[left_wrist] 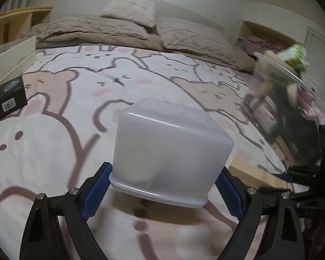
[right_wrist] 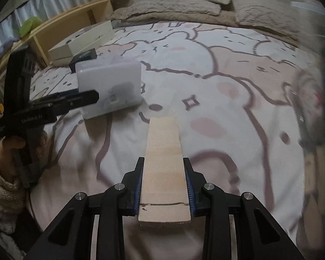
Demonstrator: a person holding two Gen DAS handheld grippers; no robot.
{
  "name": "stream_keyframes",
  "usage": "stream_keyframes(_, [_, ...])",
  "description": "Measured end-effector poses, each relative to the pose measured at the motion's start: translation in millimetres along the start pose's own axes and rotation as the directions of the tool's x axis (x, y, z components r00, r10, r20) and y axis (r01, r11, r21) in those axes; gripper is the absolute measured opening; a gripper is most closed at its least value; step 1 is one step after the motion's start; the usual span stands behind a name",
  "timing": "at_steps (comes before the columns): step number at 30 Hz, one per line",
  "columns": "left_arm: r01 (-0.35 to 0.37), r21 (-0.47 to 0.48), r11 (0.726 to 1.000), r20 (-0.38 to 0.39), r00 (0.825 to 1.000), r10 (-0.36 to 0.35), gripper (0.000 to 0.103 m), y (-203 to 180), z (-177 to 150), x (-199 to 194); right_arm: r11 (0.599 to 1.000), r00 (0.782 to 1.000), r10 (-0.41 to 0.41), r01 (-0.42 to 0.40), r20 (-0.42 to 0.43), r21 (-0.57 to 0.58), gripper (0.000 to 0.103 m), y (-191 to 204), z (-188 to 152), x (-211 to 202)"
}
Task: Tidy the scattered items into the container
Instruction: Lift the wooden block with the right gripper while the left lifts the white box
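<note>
1. The left claw [left_wrist: 164, 186] is clamped on a frosted plastic box [left_wrist: 171, 149], its blue pads [left_wrist: 96, 189] pressed against the box's two sides near the rim. The box is held above the bed [left_wrist: 75, 82].
2. The right claw [right_wrist: 163, 186] is clamped on a flat wooden block [right_wrist: 163, 164], which sticks out forward between the pads above the bedsheet.
3. In the right wrist view, the frosted plastic box sits to the left of the wooden block, well apart from it, with the left claw's black frame and the person's hand [right_wrist: 13, 147] in a fleecy sleeve beside it.
4. A clear container [left_wrist: 292, 99] shows blurred at the right edge of the left wrist view, with dark things inside and a green packet [left_wrist: 294, 56] at its top.
5. A black carton [left_wrist: 8, 97] and a white carton [left_wrist: 13, 56] lie at the bed's far left side.
6. Crumpled beige bedding and a pillow [left_wrist: 130, 10] lie at the head of the bed.
7. Nothing lies on the sheet between the two claws.
</note>
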State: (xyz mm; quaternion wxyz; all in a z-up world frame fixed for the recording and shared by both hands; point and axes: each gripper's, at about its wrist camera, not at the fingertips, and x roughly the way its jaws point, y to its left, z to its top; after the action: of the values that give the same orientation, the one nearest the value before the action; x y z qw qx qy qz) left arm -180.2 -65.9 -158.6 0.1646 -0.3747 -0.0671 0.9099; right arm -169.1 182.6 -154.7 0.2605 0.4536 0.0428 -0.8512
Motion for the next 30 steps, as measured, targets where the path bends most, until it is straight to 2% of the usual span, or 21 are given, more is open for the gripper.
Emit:
stream_keyframes(7, [0.046,0.031,0.998,-0.012,0.999,-0.046,0.093,-29,-25,-14,0.998,0.998,-0.057,0.057,0.012,-0.018,0.034,-4,-31,-19])
stream_keyframes(12, [0.101,-0.011,0.995,-0.024,0.995,-0.101,0.093,-34,-44,-21,0.998,0.998,-0.055,0.055,0.019,0.008,0.034,-9,-56,-12])
stream_keyframes(20, [0.057,0.006,0.998,0.010,0.998,-0.057,0.094,-41,-54,-31,0.996,0.992,-0.011,0.001,0.123,0.084,0.034,-19,-73,-10])
stream_keyframes(23, [0.013,0.040,0.999,0.025,1.000,-0.014,0.102,-46,-53,-34,0.996,0.990,0.000,-0.012,0.138,0.088,0.035,-21,-74,-9])
stream_keyframes(27, [-0.030,0.087,0.996,0.020,0.999,0.028,0.103,-51,-54,-33,0.997,0.989,-0.001,-0.010,0.149,0.079,0.035,-19,-77,-11])
stream_keyframes(30, [-0.030,0.111,0.993,0.008,1.000,0.030,0.103,-53,-54,-31,0.996,0.988,0.006,-0.019,0.156,0.081,0.035,-20,-79,-11])
